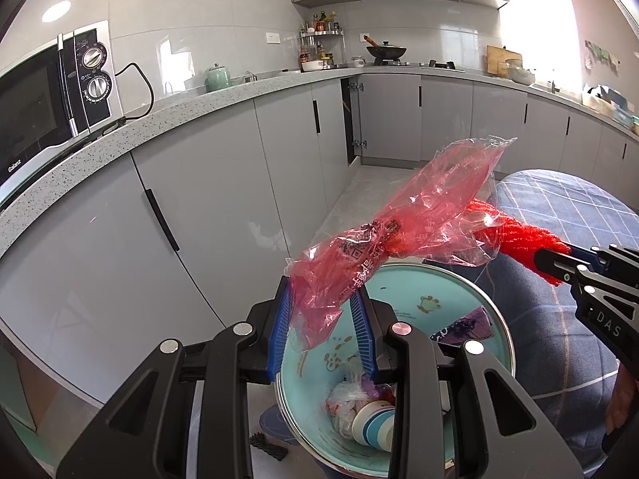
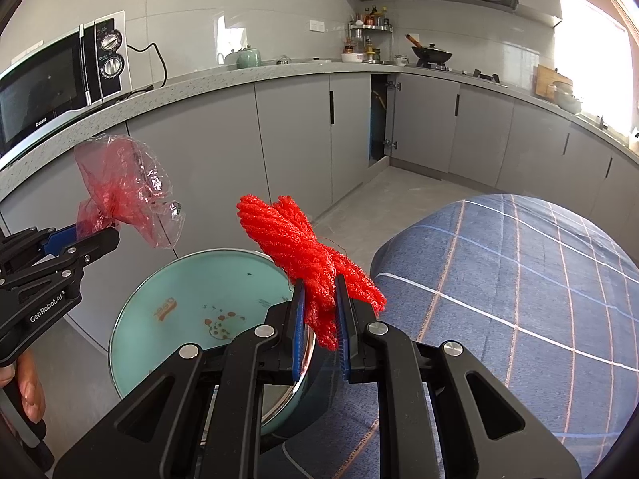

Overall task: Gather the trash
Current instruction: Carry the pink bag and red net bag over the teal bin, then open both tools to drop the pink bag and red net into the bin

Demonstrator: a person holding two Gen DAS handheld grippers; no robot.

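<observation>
Item: crumpled translucent red plastic wrapper (image 1: 399, 219), printed with dark characters and a square code. Location: held in the air above the open mouth of the round pale-turquoise metal trash bin (image 1: 459, 279). Lower end pinched between the blue pads of the left gripper (image 1: 323, 311), whose jaws are clamped on the film. Long axis runs diagonally in the left wrist view, from the pads at lower left up to a flared, open end at upper right, pointing toward the grey cabinets.

Item: bundle of bright red mesh netting (image 2: 315, 263), rope-like and knotted at the middle. Location: above the near rim of the bin, beside a blue checked fabric-covered knee (image 2: 519, 279). The right gripper (image 2: 321, 319) has its jaws closed tight on the lower part of the bundle. Long axis tilts up and to the left in the right wrist view, free end uppermost. In the left wrist view the bundle's far end lies against, possibly inside, the wrapper's flared end; which cannot be told.

Item: bin contents, a paper cup (image 1: 375, 423) and crumpled clear plastic at the bottom.

Step in hand, as judged: both pieces gathered and poised over the bin, not yet dropped.

Next move calls for: lowering each piece inside the rim before parting the jaws; the light film may cling to the pads or drift aside.
</observation>
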